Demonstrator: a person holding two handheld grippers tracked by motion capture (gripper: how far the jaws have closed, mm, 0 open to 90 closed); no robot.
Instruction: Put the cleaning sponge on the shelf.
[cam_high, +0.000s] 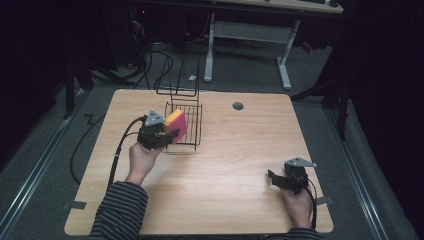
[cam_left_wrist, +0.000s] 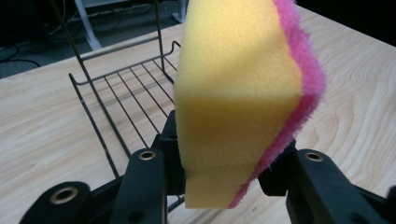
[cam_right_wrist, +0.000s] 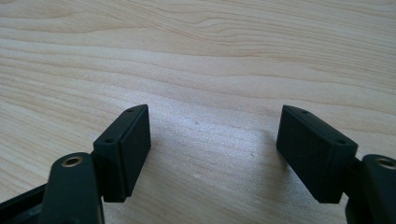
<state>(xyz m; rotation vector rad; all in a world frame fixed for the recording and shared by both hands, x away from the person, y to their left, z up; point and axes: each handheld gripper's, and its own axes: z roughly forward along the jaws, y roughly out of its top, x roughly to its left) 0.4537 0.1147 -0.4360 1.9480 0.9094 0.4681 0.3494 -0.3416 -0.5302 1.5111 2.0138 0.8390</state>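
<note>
A yellow sponge with a pink scouring side (cam_high: 176, 124) (cam_left_wrist: 243, 100) is clamped between the jaws of my left gripper (cam_high: 167, 135) (cam_left_wrist: 229, 161), which holds it upright over the left front of a black wire rack (cam_high: 186, 124) (cam_left_wrist: 130, 93). The rack's floor lies just beyond and below the sponge in the left gripper view. My right gripper (cam_high: 274, 179) (cam_right_wrist: 215, 149) rests low over the bare wooden table (cam_high: 235, 165) at the front right, its jaws wide apart with nothing between them.
The wire rack has a tall back frame (cam_high: 179, 80) rising at the table's far edge. A round cable hole (cam_high: 238, 106) sits in the tabletop to the right of the rack. A desk frame (cam_high: 250, 35) stands on the floor beyond the table.
</note>
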